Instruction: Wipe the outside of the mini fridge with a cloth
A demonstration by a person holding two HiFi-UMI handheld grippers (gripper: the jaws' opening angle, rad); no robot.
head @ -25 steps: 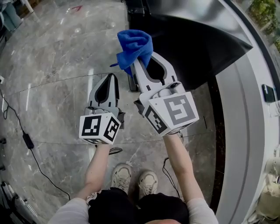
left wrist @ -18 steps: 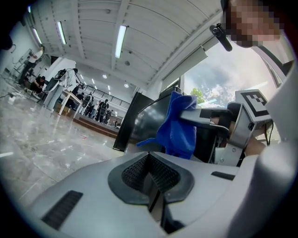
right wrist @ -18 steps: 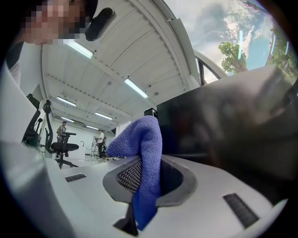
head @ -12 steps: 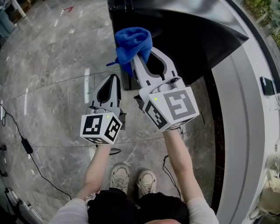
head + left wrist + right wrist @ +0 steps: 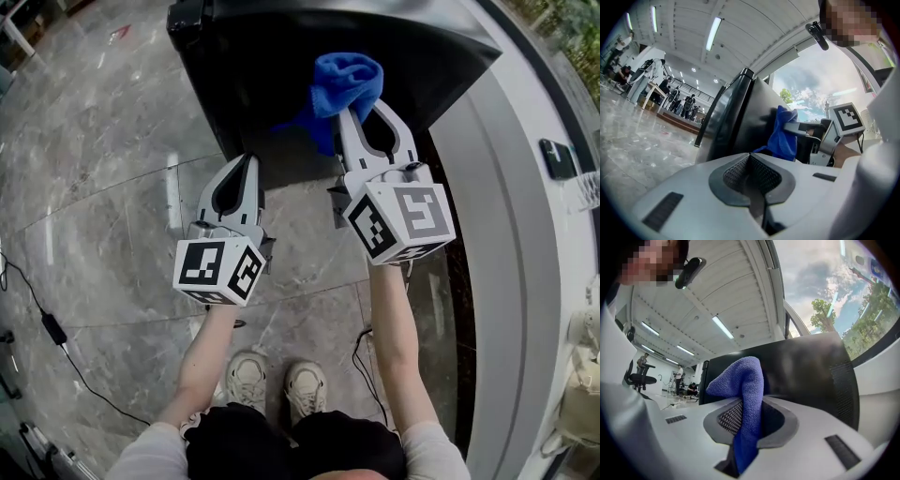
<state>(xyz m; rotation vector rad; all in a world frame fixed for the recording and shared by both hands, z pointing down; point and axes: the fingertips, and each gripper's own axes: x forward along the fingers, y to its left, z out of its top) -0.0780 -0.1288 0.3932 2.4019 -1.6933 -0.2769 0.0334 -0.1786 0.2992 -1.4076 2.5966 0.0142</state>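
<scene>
The black mini fridge (image 5: 281, 66) stands on the floor ahead of me, its glossy side facing me. My right gripper (image 5: 361, 103) is shut on a blue cloth (image 5: 345, 86), which is bunched at the jaw tips and held against or just above the fridge's side. In the right gripper view the cloth (image 5: 743, 399) hangs pinched between the jaws with the fridge (image 5: 806, 366) right behind it. My left gripper (image 5: 240, 169) is shut and empty, hovering just below the fridge's lower edge. The left gripper view shows the fridge (image 5: 736, 117) and the cloth (image 5: 785, 133) to the right.
A white curved ledge (image 5: 525, 216) runs along the right, with a dark phone-like object (image 5: 557, 159) on it. Black cables (image 5: 47, 323) lie on the grey marble floor (image 5: 84, 169) at the left. My shoes (image 5: 277, 389) are below.
The right gripper with the cloth has moved right and onto the fridge's side. The view has shifted, bringing more of the fridge into sight. The left gripper has barely moved.
</scene>
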